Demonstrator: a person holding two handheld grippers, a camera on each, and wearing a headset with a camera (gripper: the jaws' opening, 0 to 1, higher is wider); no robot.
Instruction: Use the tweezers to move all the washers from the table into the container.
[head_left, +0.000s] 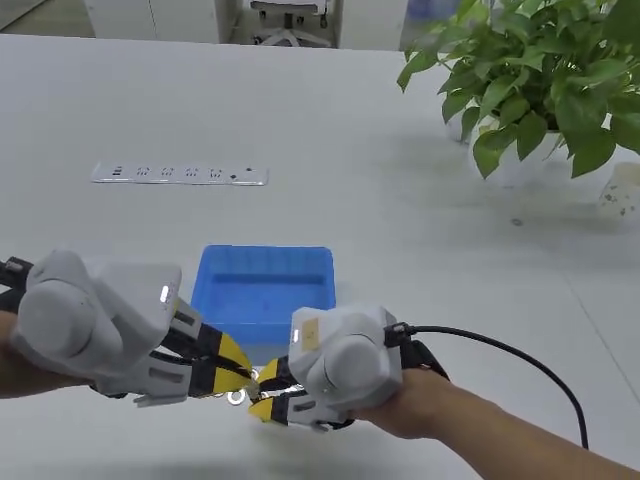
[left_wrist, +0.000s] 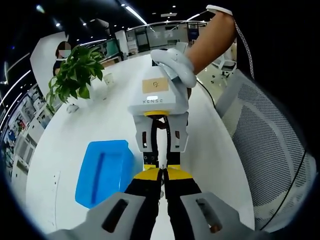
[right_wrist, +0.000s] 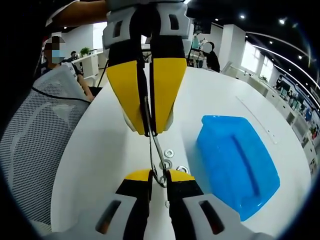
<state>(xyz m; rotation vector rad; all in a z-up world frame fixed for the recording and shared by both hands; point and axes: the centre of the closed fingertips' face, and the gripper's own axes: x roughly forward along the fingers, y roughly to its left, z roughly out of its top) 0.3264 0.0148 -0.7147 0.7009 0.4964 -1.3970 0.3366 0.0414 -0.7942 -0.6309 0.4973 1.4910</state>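
Thin metal tweezers (right_wrist: 154, 145) span the short gap between my two grippers, which face each other tip to tip. The left gripper (head_left: 245, 376) (left_wrist: 161, 176) is shut on one end and the right gripper (head_left: 262, 404) (right_wrist: 161, 178) is shut on the other. In the right gripper view, the left gripper's yellow fingers (right_wrist: 131, 85) come down from the top. Three small steel washers (right_wrist: 169, 152) (head_left: 237, 397) lie on the white table just under the tweezers. The blue container (head_left: 265, 285) (left_wrist: 102, 170) (right_wrist: 235, 160) sits right behind them.
A white power strip (head_left: 180, 174) lies farther back on the left and a potted plant (head_left: 540, 80) stands at the back right. A black cable (head_left: 500, 350) trails from the right gripper. A mesh chair (left_wrist: 270, 150) (right_wrist: 35, 150) stands at the table's near edge.
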